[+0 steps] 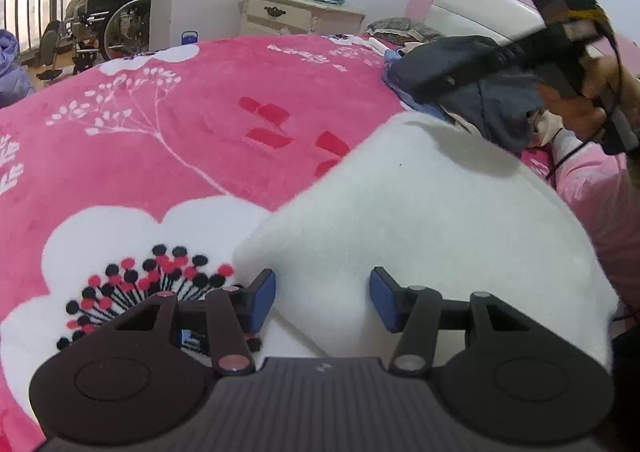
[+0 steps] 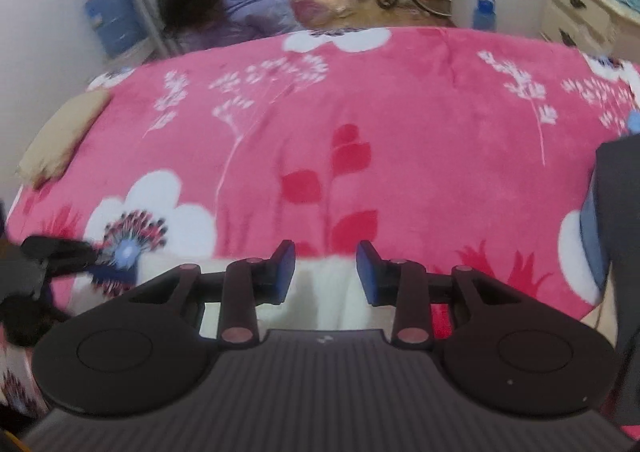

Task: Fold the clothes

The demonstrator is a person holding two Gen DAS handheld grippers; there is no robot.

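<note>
folded white garment point(image 1: 420, 219) lies diagonally on blanket point(image 1: 200, 111).

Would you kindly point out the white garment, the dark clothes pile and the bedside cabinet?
white garment point(image 1: 420, 211), left wrist view, middle of its upper face
dark clothes pile point(image 1: 492, 107), left wrist view, dark blue fabric
bedside cabinet point(image 1: 288, 15), left wrist view, drawer front

Both wrist views look closely across the pink blanket point(image 1: 200, 123).
</note>
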